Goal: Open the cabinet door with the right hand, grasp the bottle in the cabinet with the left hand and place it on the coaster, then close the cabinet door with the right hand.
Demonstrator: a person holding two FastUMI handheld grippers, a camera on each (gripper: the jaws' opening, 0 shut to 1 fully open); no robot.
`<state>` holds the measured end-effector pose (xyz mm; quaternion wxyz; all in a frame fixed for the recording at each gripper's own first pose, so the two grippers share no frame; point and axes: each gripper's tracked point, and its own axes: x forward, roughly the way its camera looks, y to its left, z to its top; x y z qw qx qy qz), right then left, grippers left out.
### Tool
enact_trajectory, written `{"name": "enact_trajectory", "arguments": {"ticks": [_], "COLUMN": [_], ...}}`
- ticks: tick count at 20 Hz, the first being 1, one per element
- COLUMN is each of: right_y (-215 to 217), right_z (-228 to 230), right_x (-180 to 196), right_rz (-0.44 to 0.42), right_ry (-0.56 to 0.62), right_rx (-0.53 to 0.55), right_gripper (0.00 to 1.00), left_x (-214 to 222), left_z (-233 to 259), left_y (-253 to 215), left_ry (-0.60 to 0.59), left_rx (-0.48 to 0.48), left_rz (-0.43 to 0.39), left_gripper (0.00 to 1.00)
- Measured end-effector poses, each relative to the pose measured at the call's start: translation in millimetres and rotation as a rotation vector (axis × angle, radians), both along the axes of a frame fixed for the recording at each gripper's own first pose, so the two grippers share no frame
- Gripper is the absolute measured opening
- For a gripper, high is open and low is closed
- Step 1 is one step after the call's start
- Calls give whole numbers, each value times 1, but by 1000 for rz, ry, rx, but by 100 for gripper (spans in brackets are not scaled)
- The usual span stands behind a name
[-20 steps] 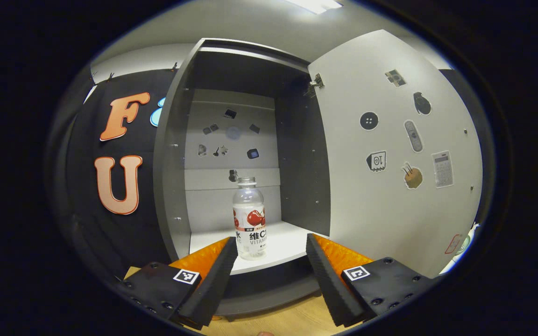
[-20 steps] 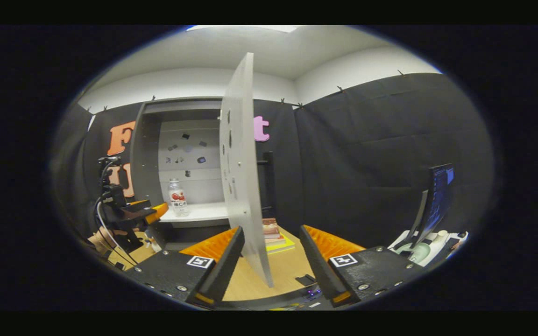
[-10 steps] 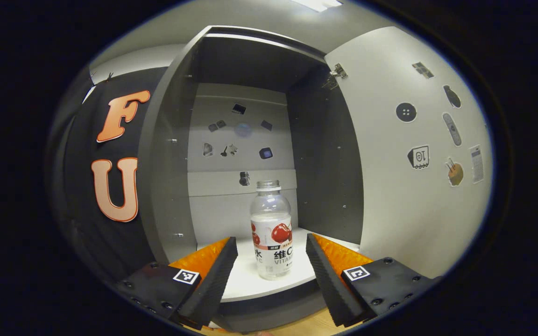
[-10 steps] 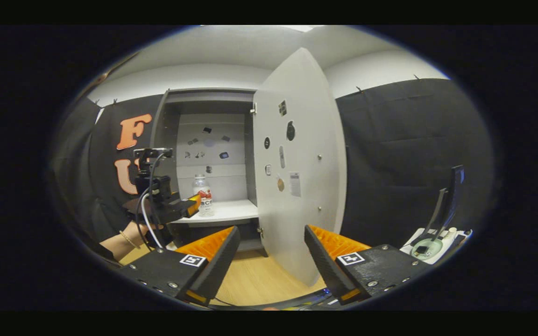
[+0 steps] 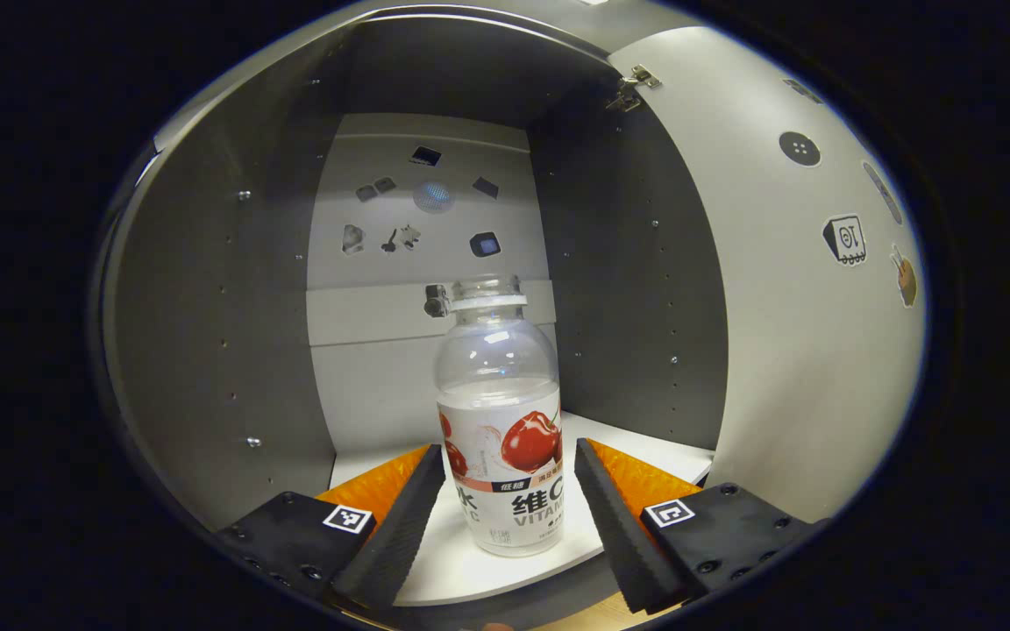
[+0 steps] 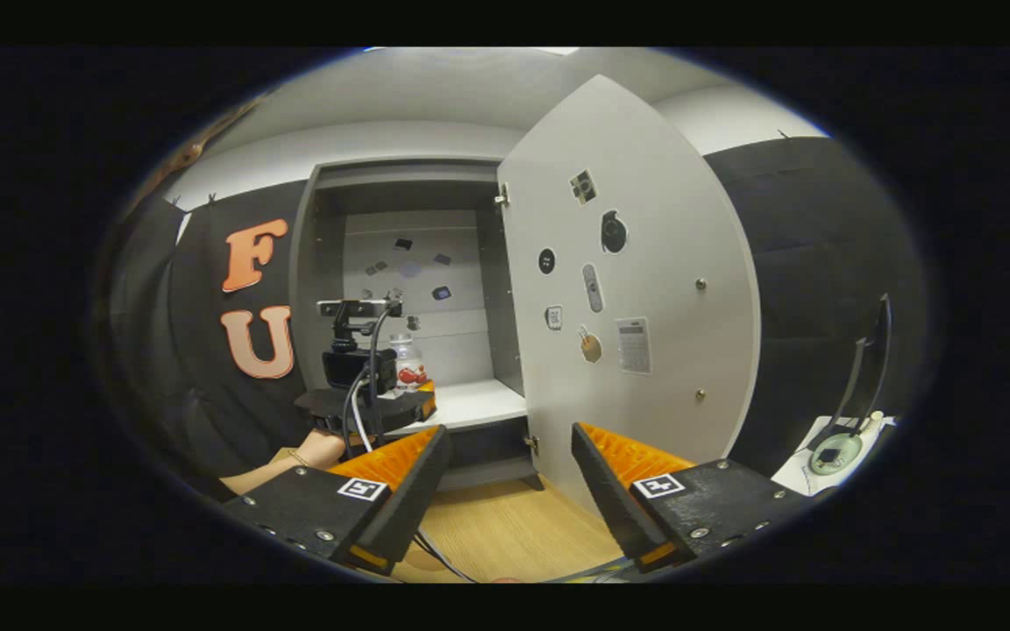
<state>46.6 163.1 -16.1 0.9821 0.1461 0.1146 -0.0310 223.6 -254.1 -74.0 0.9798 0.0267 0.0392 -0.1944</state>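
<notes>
In the left gripper view, our left gripper reaches into the cabinet with its fingers spread, one on each side of the bottle, and we see a gap between each finger and the bottle. The bottle stands upright on the white shelf, near its front edge. The cabinet door hangs open to the right, with stickers on its inner face.

In the right gripper view, our right gripper is also spread and holds nothing, above the wooden table and back from the open door. Farther off, the left gripper sits at the shelf, in front of the bottle.
</notes>
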Motion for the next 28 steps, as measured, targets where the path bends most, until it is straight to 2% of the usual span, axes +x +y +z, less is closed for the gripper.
{"name": "enact_trajectory", "arguments": {"ticks": [3, 5, 6, 16, 23, 28], "right_y": [3, 0, 0, 0, -5, -10], "right_z": [-13, -14, -14, -18, -25, -25], "right_x": [3, 6, 7, 6, -2, -12], "right_rz": [-4, -15, -18, 17, 85, 135], "right_ry": [31, 35, 36, 35, 22, -5], "right_rx": [-8, -19, -24, -104, -91, -71], "right_gripper": [87, 87, 87, 87, 87, 87], "left_x": [8, 12, 11, -8, -90, -150], "left_z": [-5, -2, -2, 18, 18, -5], "left_y": [-6, -5, -5, 5, 26, 70], "left_ry": [22, 12, 12, -29, 11, 8], "left_rx": [-17, -14, -13, -39, -103, -92], "left_rz": [-7, 4, 2, 13, -24, 23], "left_gripper": [98, 93, 86, 80, 81, 80]}}
